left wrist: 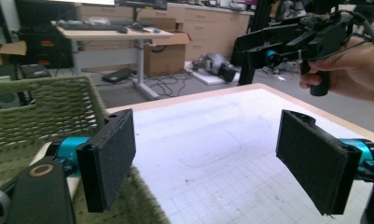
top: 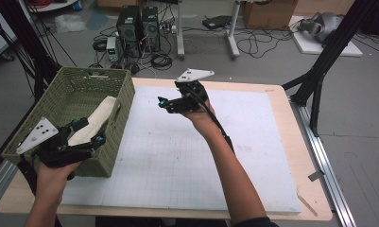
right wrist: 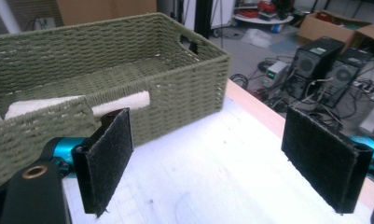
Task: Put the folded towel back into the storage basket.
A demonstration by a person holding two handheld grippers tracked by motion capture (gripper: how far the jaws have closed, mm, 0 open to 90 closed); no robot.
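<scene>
White gridded mat [top: 187, 156] covers table; computers [top: 139, 23] behind.

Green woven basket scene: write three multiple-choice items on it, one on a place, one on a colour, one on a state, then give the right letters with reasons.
1. Where does the green woven basket stand?
A. at the table's left edge
B. in the middle of the white mat
C. on the floor

2. What colour is the folded cloth in the basket?
A. red
B. cream white
C. black

3. How does the right gripper stand?
A. shut on the cloth
B. shut on nothing
C. open and empty

Answers: 1 A, the high view shows the basket at the table's left edge, beside the white mat. 2 B, the cloth looks cream white against the green weave. 3 C, the right gripper view shows its fingers wide apart with bare mat between them.
</scene>
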